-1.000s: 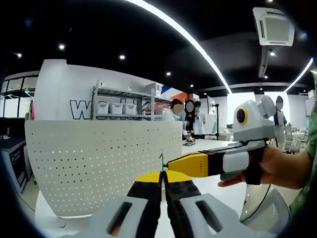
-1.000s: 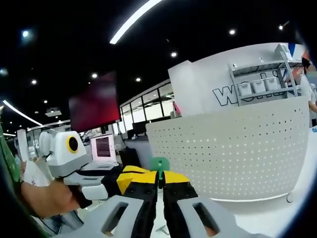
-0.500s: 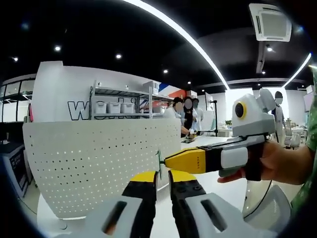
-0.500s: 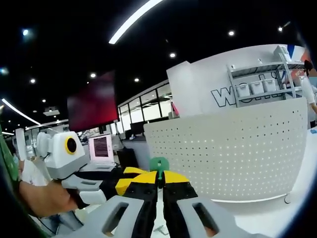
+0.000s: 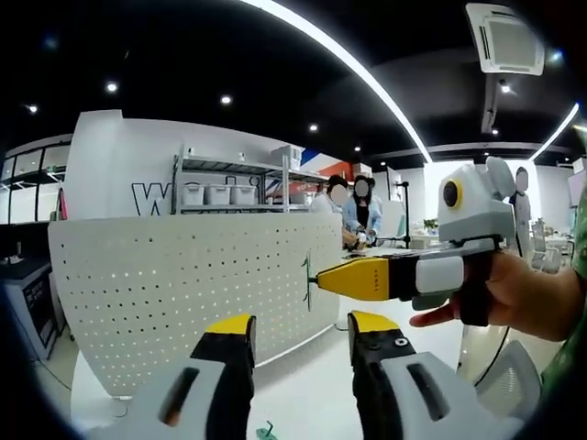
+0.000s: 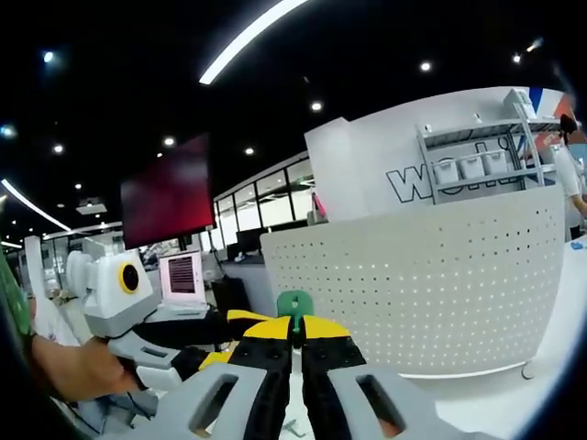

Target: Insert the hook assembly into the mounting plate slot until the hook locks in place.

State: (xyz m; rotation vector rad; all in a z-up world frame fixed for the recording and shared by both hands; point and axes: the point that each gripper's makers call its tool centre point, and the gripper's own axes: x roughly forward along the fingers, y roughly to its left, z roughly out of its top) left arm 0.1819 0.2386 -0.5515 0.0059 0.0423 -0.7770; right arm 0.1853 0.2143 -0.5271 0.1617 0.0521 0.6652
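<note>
A white perforated mounting plate (image 5: 174, 293) stands upright on the table, curved by the lens; it also appears as the plate (image 6: 431, 293) in the right gripper view. My right gripper (image 6: 293, 323) is shut on a small green hook (image 6: 294, 305), held in front of the plate's left edge. In the left gripper view the right gripper (image 5: 315, 278) comes in from the right, holding the thin green hook (image 5: 305, 275) by the plate's right end. My left gripper (image 5: 301, 325) is open below it, nothing between its jaws. The left gripper (image 6: 229, 337) also appears at the left.
A small green piece (image 5: 266, 431) lies on the white table (image 5: 303, 376) between my left jaws. A hand (image 5: 514, 293) holds the right gripper. Behind the plate are shelves with bins (image 5: 220, 192), several people (image 5: 350, 206) and a laptop (image 6: 181, 275).
The left gripper's jaws have opened from shut and let go at the hook. The right gripper keeps the green hook and sits slightly higher by the plate.
</note>
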